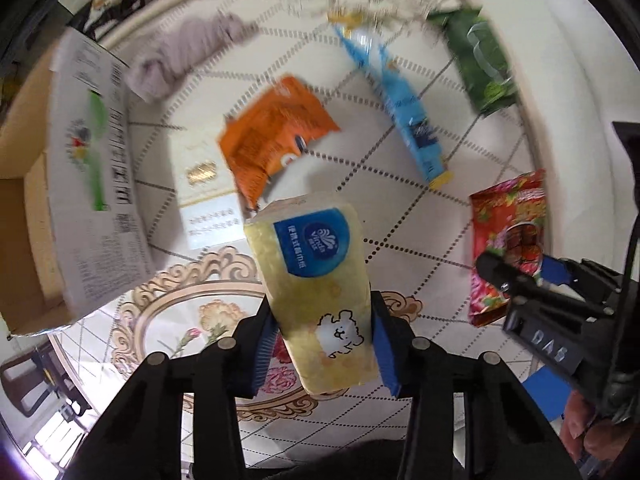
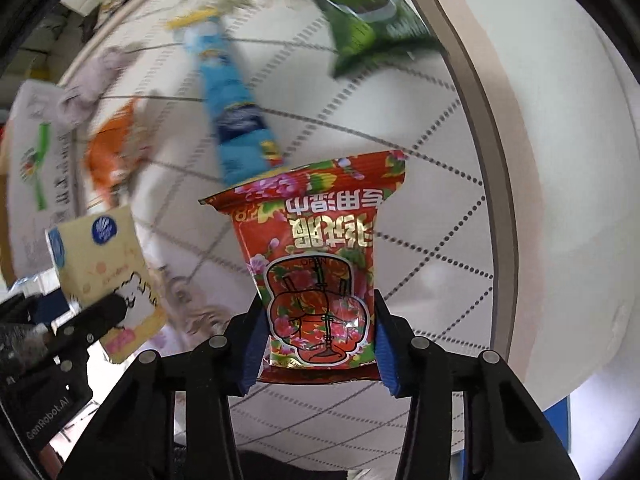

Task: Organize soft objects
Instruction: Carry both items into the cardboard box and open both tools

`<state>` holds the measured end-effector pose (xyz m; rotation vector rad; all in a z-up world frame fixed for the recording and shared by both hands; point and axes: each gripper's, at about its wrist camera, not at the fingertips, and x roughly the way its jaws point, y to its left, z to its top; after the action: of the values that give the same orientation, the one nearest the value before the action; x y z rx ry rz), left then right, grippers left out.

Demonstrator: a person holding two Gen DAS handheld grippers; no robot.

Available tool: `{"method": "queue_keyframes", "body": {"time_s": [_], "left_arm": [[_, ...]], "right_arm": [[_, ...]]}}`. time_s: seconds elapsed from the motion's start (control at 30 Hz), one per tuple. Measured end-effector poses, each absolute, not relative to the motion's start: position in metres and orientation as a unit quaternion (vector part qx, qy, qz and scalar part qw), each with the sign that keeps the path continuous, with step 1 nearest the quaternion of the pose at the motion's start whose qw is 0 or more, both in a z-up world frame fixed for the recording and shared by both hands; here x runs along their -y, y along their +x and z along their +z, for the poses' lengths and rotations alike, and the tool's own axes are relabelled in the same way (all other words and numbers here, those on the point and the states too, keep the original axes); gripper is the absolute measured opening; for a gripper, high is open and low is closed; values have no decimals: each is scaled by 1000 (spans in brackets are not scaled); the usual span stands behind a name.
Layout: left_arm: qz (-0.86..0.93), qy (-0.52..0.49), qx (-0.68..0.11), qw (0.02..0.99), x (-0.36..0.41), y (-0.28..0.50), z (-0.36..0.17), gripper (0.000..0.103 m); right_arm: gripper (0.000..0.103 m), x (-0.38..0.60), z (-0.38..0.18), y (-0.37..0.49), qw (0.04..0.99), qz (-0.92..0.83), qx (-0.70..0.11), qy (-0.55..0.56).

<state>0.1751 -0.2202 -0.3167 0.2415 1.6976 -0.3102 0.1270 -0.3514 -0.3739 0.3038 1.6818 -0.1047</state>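
My left gripper (image 1: 324, 344) is shut on a yellow tissue pack (image 1: 316, 280) with a blue label, held above the table. My right gripper (image 2: 318, 344) is shut on a red flowered wipes pack (image 2: 320, 264), also lifted. Each sees the other: the red pack (image 1: 508, 240) at the right of the left wrist view, the yellow pack (image 2: 104, 264) at the left of the right wrist view. On the table lie an orange pack (image 1: 272, 136), a blue pack (image 1: 404, 104), a green pack (image 1: 480, 60) and a grey cloth (image 1: 180, 56).
An open cardboard box (image 1: 92, 168) with a printed white flap stands at the left. The round table (image 1: 560, 80) has a white patterned cover and a raised rim. A white flat packet (image 1: 204, 192) lies by the orange pack.
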Motion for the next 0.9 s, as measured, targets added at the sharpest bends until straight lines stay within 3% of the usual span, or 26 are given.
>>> {"method": "queue_keyframes", "body": {"time_s": [0.2, 0.5, 0.67, 0.9], "left_arm": [[-138, 64, -704, 694, 169, 177, -241, 40], [-95, 26, -643, 760, 67, 206, -174, 40], [-65, 15, -628, 775, 5, 241, -170, 40], [-40, -5, -644, 764, -75, 291, -201, 40]], "right_arm": [[49, 314, -309, 144, 698, 5, -705, 120], [49, 235, -195, 189, 755, 87, -643, 90], [49, 161, -184, 225, 761, 110, -636, 73], [49, 80, -217, 278, 741, 105, -659, 71]]}}
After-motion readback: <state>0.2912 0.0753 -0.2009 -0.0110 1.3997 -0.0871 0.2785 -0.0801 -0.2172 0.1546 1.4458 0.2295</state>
